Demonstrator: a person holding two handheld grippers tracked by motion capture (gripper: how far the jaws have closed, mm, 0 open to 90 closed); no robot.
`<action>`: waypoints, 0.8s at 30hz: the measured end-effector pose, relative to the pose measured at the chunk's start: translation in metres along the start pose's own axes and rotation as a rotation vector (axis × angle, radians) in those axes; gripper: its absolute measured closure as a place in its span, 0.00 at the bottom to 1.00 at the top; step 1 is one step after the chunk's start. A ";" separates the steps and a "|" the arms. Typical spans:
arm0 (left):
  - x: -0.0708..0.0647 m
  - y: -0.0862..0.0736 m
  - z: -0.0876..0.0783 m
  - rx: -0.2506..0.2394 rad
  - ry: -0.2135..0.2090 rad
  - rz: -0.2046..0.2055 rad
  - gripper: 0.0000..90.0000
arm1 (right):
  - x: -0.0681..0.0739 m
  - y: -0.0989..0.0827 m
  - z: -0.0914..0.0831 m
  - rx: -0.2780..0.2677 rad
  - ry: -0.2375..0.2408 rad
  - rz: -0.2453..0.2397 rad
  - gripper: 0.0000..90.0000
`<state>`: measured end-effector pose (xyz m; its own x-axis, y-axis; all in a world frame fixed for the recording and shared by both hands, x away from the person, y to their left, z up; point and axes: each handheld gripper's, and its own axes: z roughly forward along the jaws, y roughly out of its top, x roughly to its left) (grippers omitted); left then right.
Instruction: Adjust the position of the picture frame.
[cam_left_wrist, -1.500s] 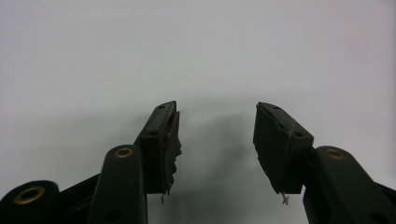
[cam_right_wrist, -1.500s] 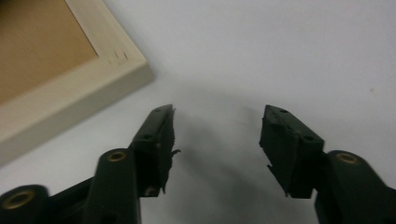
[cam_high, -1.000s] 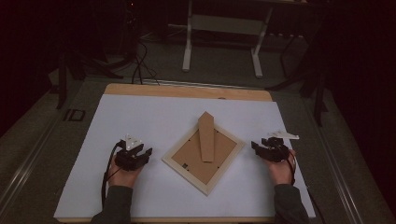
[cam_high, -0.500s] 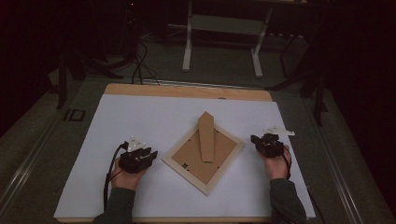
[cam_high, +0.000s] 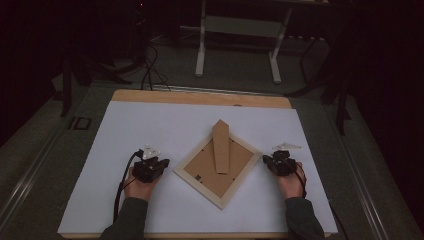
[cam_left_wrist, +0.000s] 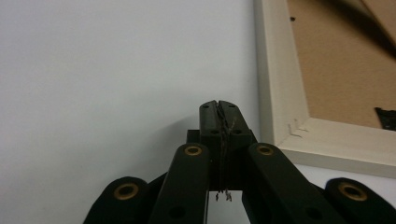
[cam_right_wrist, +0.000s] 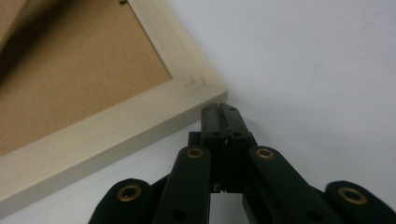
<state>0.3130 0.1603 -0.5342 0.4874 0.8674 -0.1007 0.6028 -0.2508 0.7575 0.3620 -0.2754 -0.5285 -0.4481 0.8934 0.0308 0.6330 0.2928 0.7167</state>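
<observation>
A picture frame (cam_high: 218, 164) lies face down on the white table top (cam_high: 150, 125), turned like a diamond, its brown backing and fold-out stand (cam_high: 220, 145) facing up. My left gripper (cam_high: 165, 163) rests just off the frame's left corner; its jaws have just been closing and now meet with nothing between them (cam_left_wrist: 219, 106), the pale frame edge (cam_left_wrist: 275, 88) to their right. My right gripper (cam_high: 265, 161) sits by the frame's right corner. Its jaws are shut and empty (cam_right_wrist: 219, 110), their tips right beside the frame's corner (cam_right_wrist: 205, 88).
The white sheet covers a wooden table whose bare far edge (cam_high: 200, 97) shows. Beyond it stand a metal stand's legs (cam_high: 237, 50) and cables (cam_high: 150, 65) on the dark floor. A hand holds each gripper, forearms entering from the bottom.
Both grippers have shifted inward toward the frame's side corners, the right one slightly lower in the picture. The frame has not moved.
</observation>
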 end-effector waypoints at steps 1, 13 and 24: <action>0.000 0.001 0.001 0.006 0.004 0.005 1.00 | 0.000 -0.001 0.001 0.004 0.002 0.002 1.00; -0.007 0.003 0.011 0.021 -0.007 0.031 1.00 | 0.007 -0.003 0.004 0.015 0.029 0.026 1.00; -0.016 0.003 0.017 0.040 -0.036 0.062 1.00 | 0.007 -0.004 0.003 0.013 0.047 0.044 1.00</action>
<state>0.3179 0.1383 -0.5409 0.5468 0.8336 -0.0783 0.5949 -0.3211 0.7369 0.3581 -0.2693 -0.5332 -0.4484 0.8888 0.0949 0.6611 0.2583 0.7045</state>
